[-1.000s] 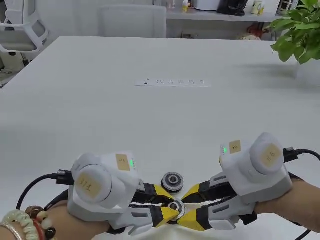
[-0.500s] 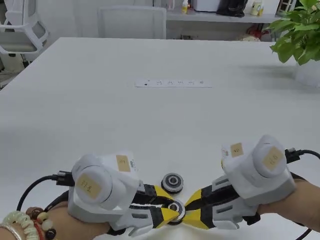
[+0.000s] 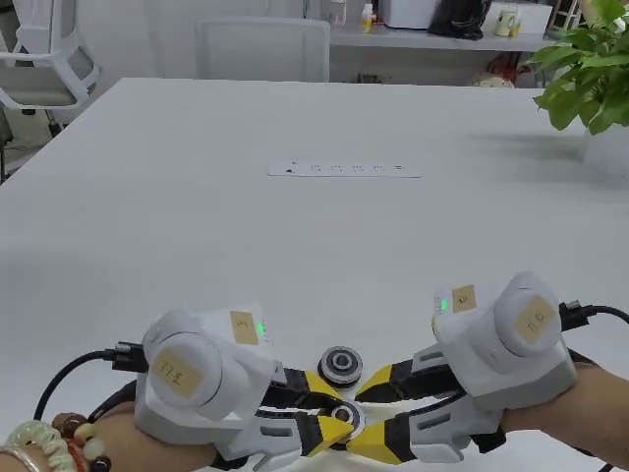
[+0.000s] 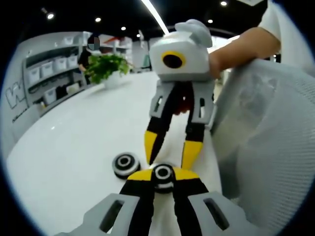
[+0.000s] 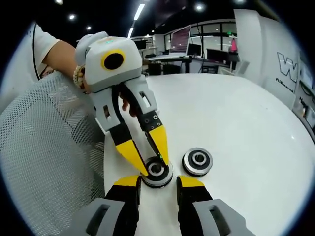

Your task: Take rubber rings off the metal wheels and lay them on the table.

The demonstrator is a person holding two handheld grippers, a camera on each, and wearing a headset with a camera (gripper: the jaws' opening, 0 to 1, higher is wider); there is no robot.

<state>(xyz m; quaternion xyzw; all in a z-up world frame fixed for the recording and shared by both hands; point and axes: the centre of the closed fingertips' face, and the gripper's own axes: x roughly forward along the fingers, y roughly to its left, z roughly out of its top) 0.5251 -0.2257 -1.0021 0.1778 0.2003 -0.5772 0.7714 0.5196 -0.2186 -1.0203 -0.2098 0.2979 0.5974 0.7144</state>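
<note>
1. Table (image 3: 177,216): white, broad, and bears everything listed below.
2. Chair (image 3: 263,49): white, at the table's far edge, 12 o'clock in the head view.
3. Plant (image 3: 585,74): green and leafy, at the far right, about 2 o'clock.
4. Left gripper (image 3: 329,411): grey body with black jaws and yellow tips, at 7 o'clock in the head view. It is clenched on the held wheel. In the left gripper view its two tips press the wheel from either side.
5. Right gripper (image 3: 371,413): same make, at 5 o'clock, facing the left gripper tip to tip. Its jaws are spread and grip nothing. In the right gripper view the tips flank the near edge of the held wheel with a gap on each side.
6. Power strip (image 3: 344,169): white and flat, at mid-table, 12 o'clock.
7. Held wheel (image 5: 156,171): metal, flat side up, low over the table near the front edge, between the two grippers.
8. Free wheel (image 3: 340,363): metal, lies flat on the table just beyond the held wheel at 12 o'clock, apart from both grippers.
9. Rubber ring (image 5: 186,163): dark band still seated round the free wheel's rim.
</note>
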